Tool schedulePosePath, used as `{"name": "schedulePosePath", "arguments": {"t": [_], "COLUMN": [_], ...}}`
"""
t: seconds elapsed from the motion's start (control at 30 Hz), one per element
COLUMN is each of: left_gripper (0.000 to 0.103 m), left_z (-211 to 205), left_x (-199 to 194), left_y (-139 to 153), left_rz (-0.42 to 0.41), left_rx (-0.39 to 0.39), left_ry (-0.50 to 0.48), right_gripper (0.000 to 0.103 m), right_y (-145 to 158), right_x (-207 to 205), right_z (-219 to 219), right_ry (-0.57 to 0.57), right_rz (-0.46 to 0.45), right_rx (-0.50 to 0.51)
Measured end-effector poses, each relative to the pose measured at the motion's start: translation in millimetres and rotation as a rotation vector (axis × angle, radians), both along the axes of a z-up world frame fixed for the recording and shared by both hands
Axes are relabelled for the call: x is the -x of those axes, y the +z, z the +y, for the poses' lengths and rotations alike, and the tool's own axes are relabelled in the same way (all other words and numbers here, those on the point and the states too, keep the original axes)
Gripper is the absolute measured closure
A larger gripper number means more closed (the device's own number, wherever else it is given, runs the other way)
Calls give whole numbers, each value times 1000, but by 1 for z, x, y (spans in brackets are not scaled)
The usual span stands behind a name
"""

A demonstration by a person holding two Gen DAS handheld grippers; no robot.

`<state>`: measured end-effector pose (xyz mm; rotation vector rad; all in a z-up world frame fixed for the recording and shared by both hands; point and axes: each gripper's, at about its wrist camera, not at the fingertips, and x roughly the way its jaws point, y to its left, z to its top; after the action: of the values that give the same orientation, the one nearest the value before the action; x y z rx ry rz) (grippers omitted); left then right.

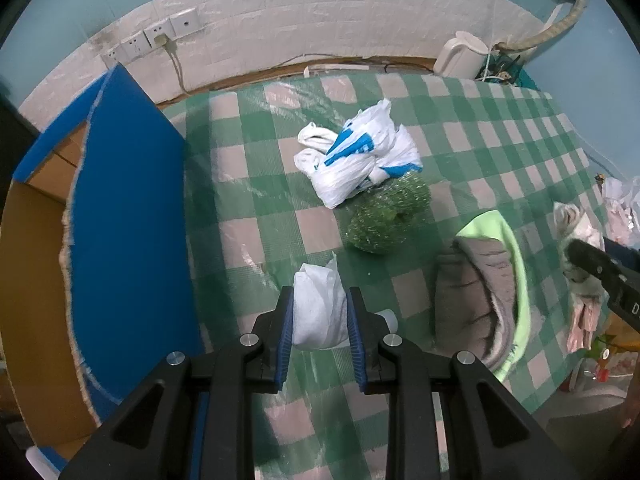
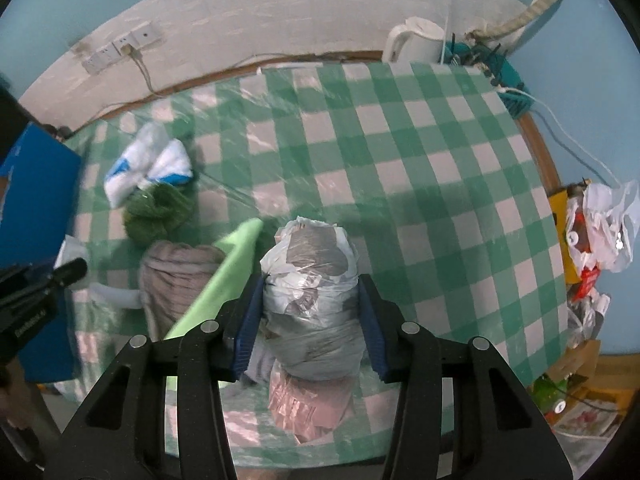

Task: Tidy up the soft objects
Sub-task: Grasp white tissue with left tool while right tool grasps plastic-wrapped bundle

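A: White fabric bundle [image 1: 318, 306] sits clamped between my left gripper [image 1: 320, 312] pads, jaws narrowed onto it above the checked tablecloth [image 1: 500, 136].

B: And the right?

A: My right gripper [image 2: 312, 300] is pinched on a grey plastic-wrapped bundle [image 2: 310, 292], jaws fairly wide around it, pink cloth [image 2: 308, 404] just below.

B: Beyond the grippers?

A: I note a grey-and-green garment [image 1: 484, 280] lying between the two, green mesh bag [image 1: 384, 216] touching a white-and-blue bag [image 1: 360, 152] farther out, blue box flap [image 1: 128, 208] at left.
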<state>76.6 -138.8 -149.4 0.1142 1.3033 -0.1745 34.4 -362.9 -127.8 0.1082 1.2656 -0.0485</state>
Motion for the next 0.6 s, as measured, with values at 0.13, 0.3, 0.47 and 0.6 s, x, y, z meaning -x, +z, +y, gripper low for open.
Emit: {"name": "schedulePosePath", "arguments": {"t": [0.13,0.3,0.47,0.6], "left_gripper": [78,78,78,78], "left_z": [0,4,12,21], "left_x": [9,16,23,27], "left_y": [11,23,37,45], "left_rz": [-21,-41,-64,-78], "left_rx": [1,7,11,17], "left_ry": [-7,-2,11,22], "right_gripper": [57,57,57,57], "right_y": [11,21,38,49], "right_x": [-3,-9,-14,-16], "right_z": [10,18,33,47], "right_ry": [16,33,58,82], "right_rz": [-27,-50,-80,-101], "right_rx": [-2,-5,-16,-19]}}
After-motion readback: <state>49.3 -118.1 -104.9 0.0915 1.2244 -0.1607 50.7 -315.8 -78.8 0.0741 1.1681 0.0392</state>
